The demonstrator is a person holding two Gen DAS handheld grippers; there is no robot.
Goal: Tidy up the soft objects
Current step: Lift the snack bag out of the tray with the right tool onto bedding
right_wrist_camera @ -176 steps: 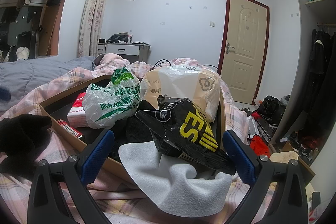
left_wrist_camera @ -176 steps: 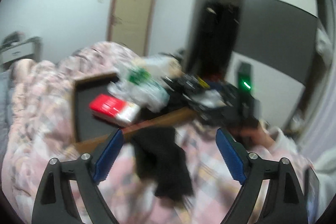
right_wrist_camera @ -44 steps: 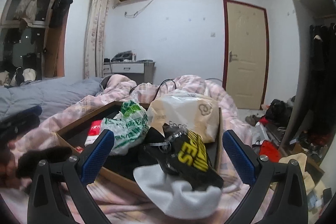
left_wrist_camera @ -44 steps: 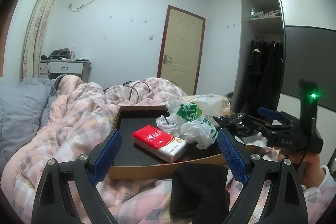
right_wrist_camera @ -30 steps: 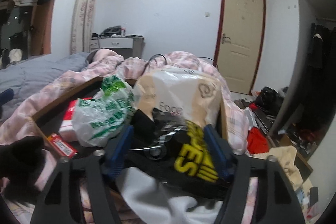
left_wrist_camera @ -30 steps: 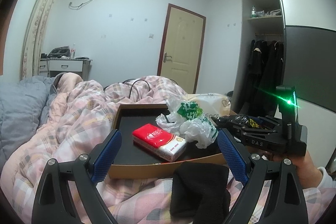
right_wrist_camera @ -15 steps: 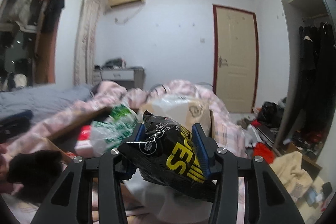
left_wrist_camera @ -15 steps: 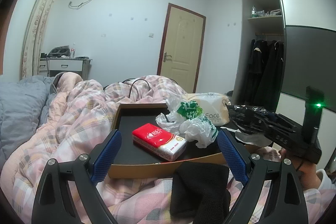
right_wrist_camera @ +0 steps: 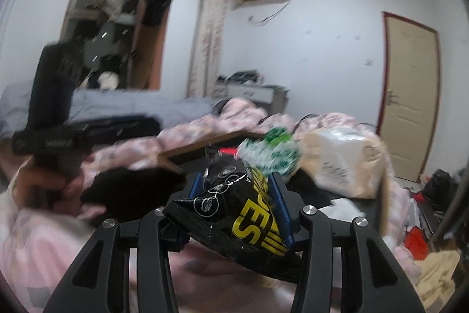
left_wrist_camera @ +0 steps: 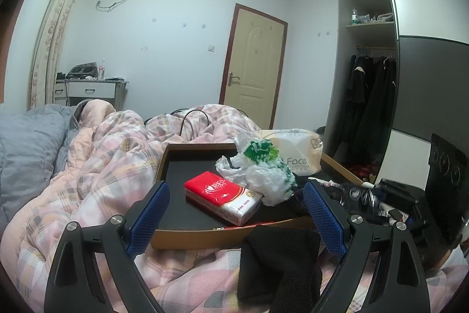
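Note:
My right gripper (right_wrist_camera: 236, 192) is shut on a black bag with yellow letters (right_wrist_camera: 249, 213) and holds it lifted in front of the tray. My left gripper (left_wrist_camera: 234, 207) is open and empty, just before the brown tray (left_wrist_camera: 187, 233) on the pink bed. In the tray lie a red tissue pack (left_wrist_camera: 222, 197), a crumpled green-and-white plastic bag (left_wrist_camera: 261, 166) and a beige "Face" tissue pack (left_wrist_camera: 299, 151). A black cloth (left_wrist_camera: 278, 263) lies on the quilt between my left fingers. The right gripper shows at the right edge of the left wrist view (left_wrist_camera: 392, 201).
The pink checked quilt (left_wrist_camera: 96, 166) covers the bed; a grey pillow (left_wrist_camera: 26, 151) lies at left. A white cloth (right_wrist_camera: 340, 207) lies by the tray. An open wardrobe (left_wrist_camera: 369, 96) and a door (left_wrist_camera: 252, 69) stand behind. Clutter lies on the floor (right_wrist_camera: 422, 236) at right.
My right gripper closed on the black bag, lifted it off the tray pile and swung left and down. My left gripper stayed open and still.

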